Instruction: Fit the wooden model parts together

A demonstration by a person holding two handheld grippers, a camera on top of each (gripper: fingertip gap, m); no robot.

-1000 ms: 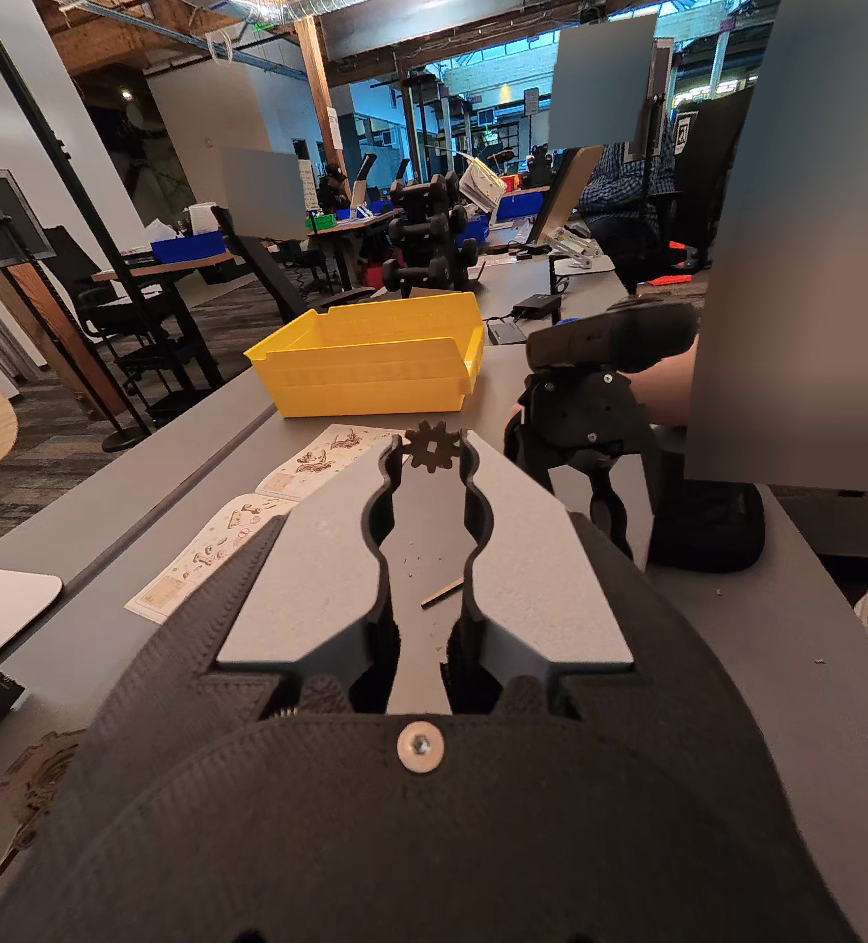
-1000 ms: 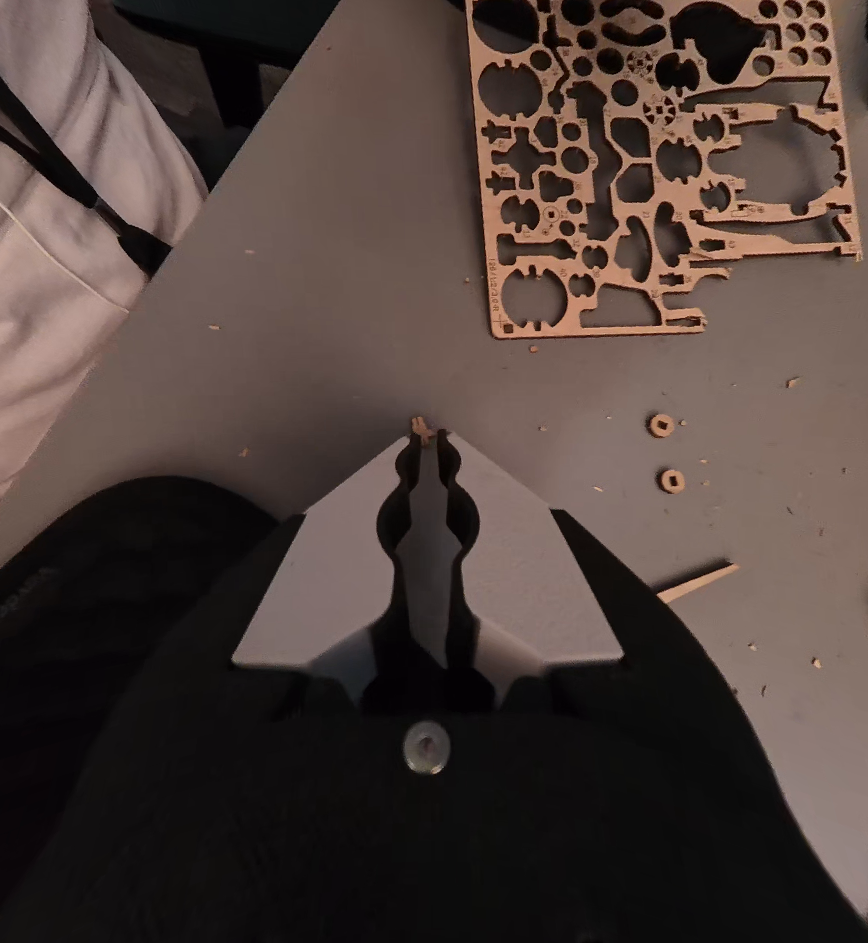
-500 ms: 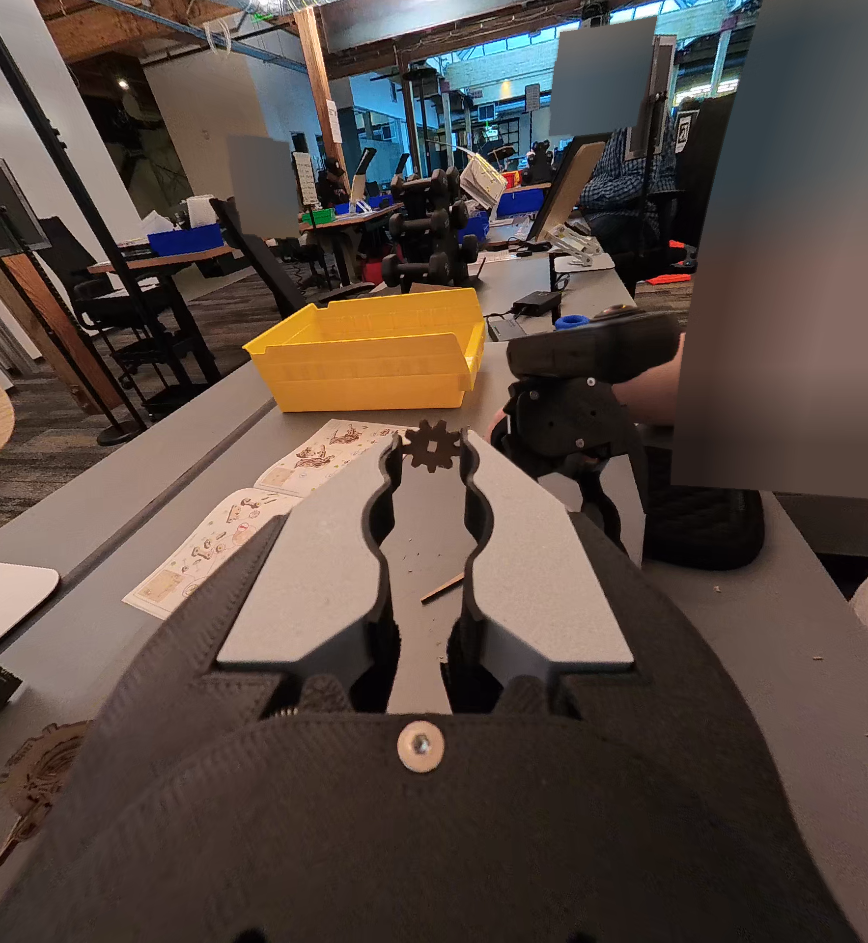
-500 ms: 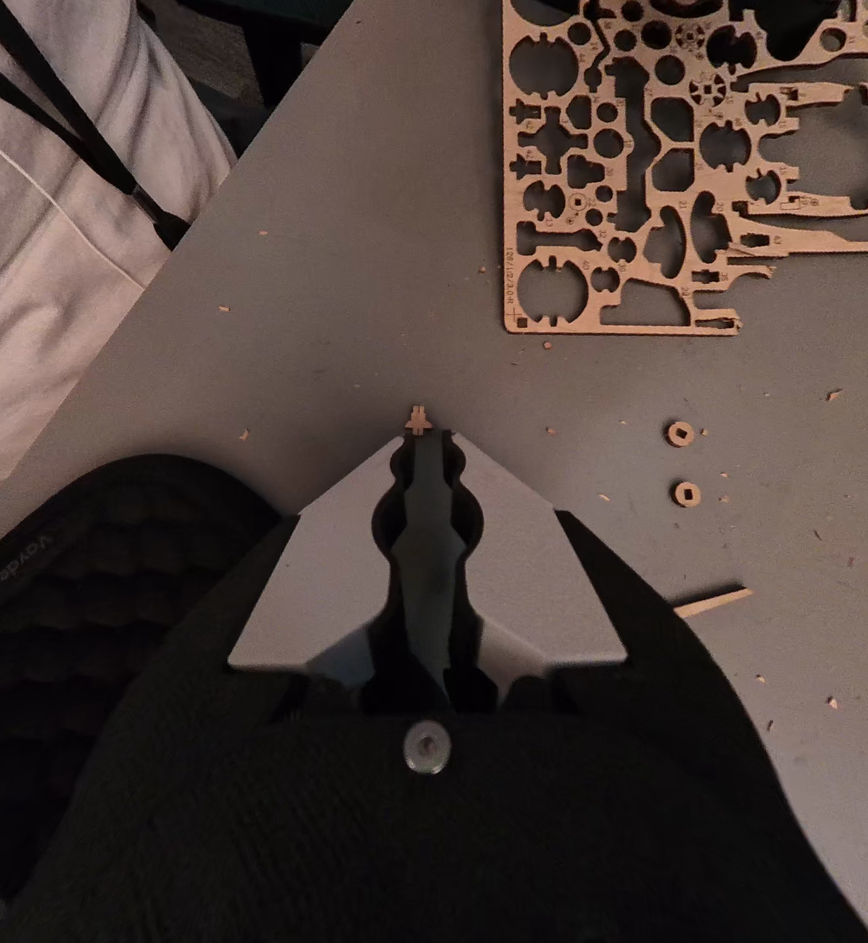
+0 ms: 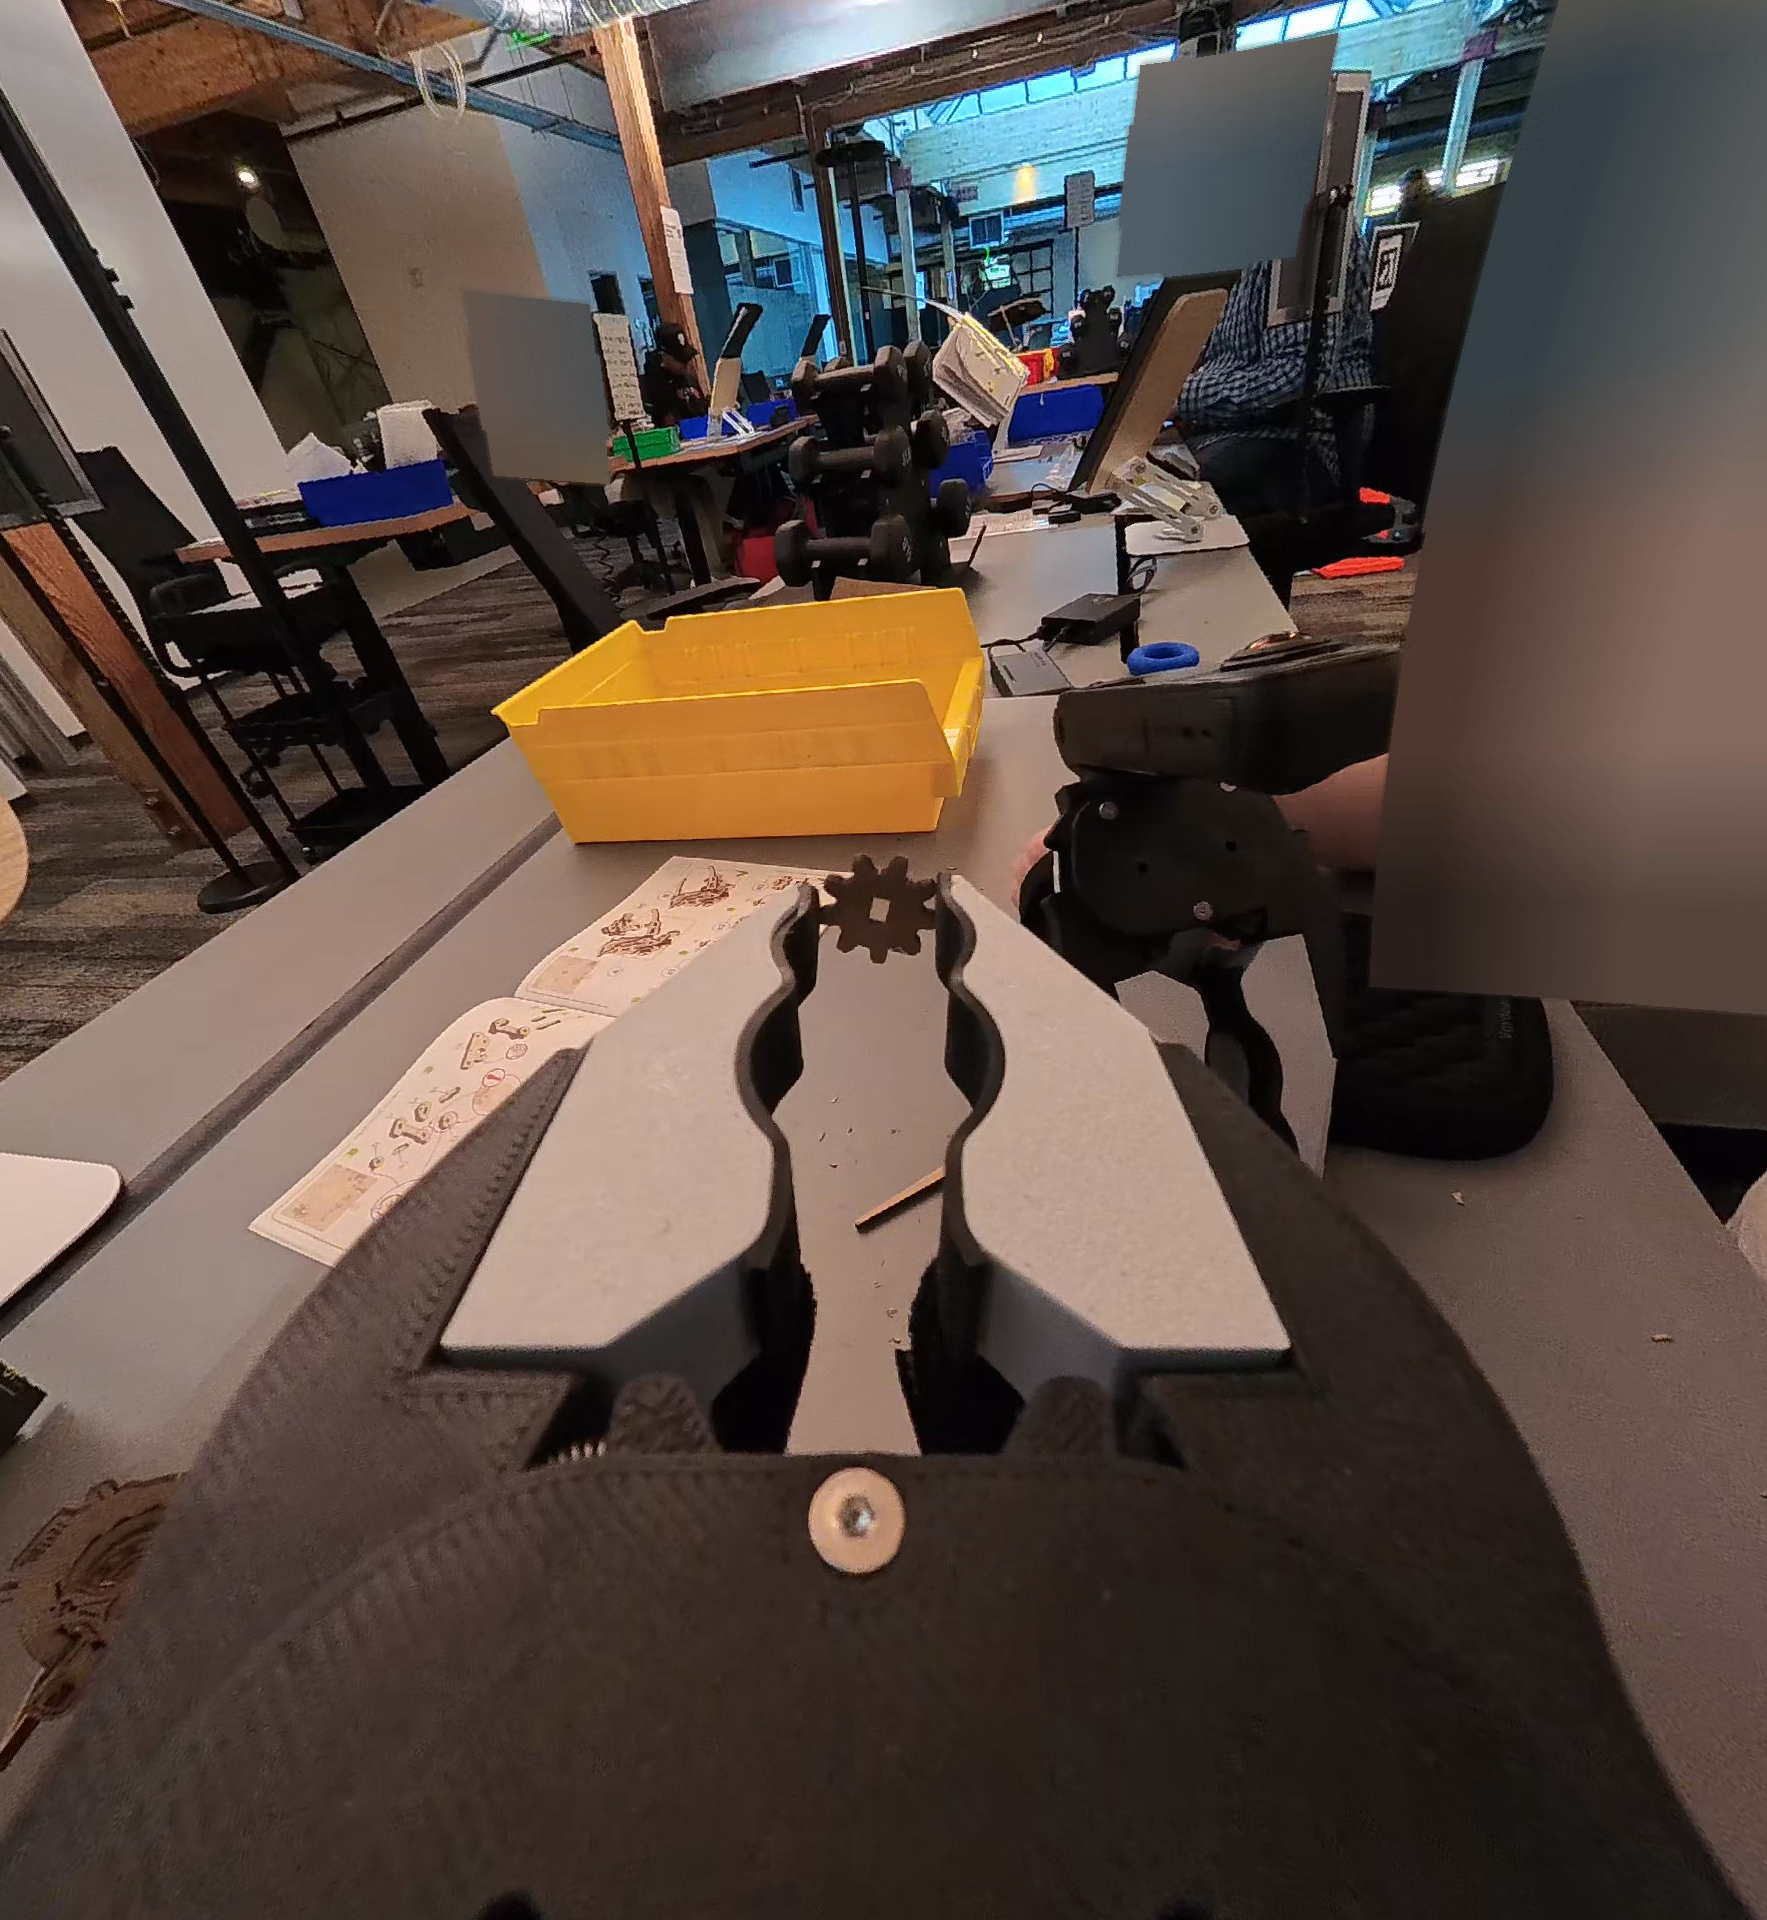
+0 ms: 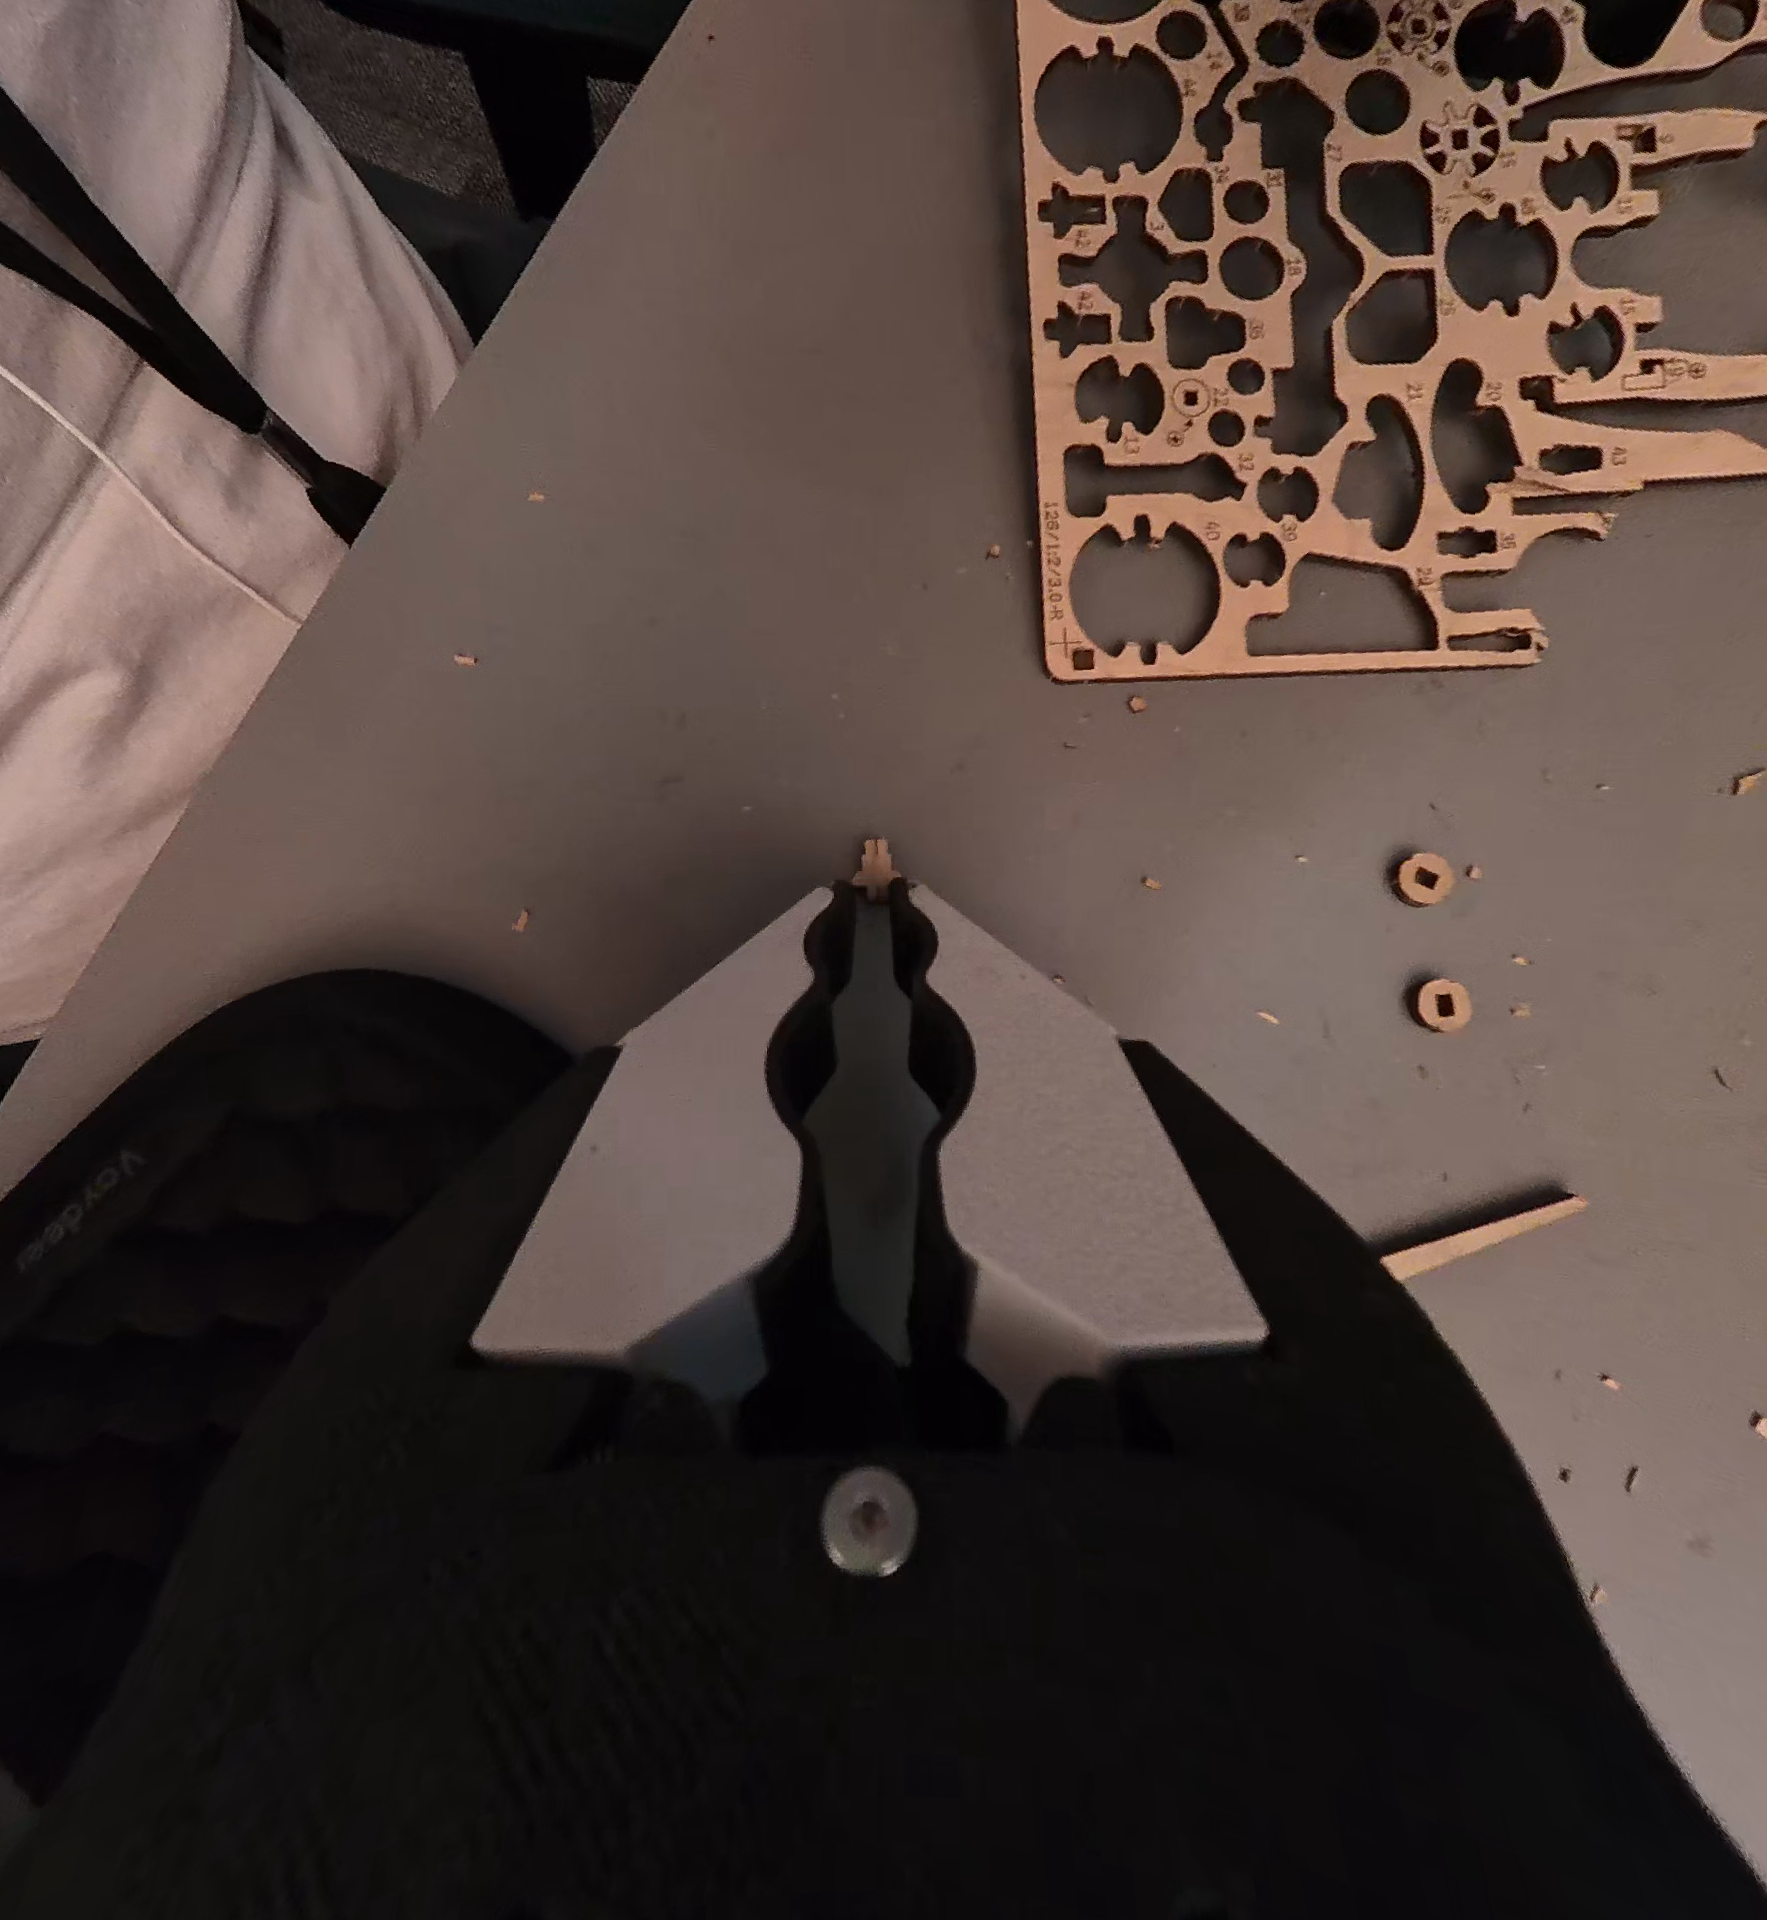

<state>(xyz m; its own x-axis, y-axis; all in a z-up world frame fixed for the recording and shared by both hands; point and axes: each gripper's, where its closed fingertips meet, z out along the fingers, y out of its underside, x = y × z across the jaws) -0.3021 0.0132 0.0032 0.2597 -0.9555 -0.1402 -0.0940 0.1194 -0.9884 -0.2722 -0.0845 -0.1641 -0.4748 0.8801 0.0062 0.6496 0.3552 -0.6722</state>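
Grey worktop (image 6: pixel 713 582) is being scattered with wood chips, with a punched-out wooden sheet (image 6: pixel 1378 343) lying toward its far right and two small washers (image 6: pixel 1424 878) just below it. A dark wooden gear (image 5: pixel 879 914) is being clamped upright between the tips of the left gripper (image 5: pixel 877 906), above the worktop. A tiny pale wooden peg (image 6: pixel 873 862) is being pinched by the right gripper (image 6: pixel 871 885), near the worktop's left edge.

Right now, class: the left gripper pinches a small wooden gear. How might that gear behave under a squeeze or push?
The gear looks thin and flat, so probably light and stiff. Its small teeth could chip if the left gripper squeezes harder. Held only at the fingertips, it may twist or slip when a part is pushed into its square hole.
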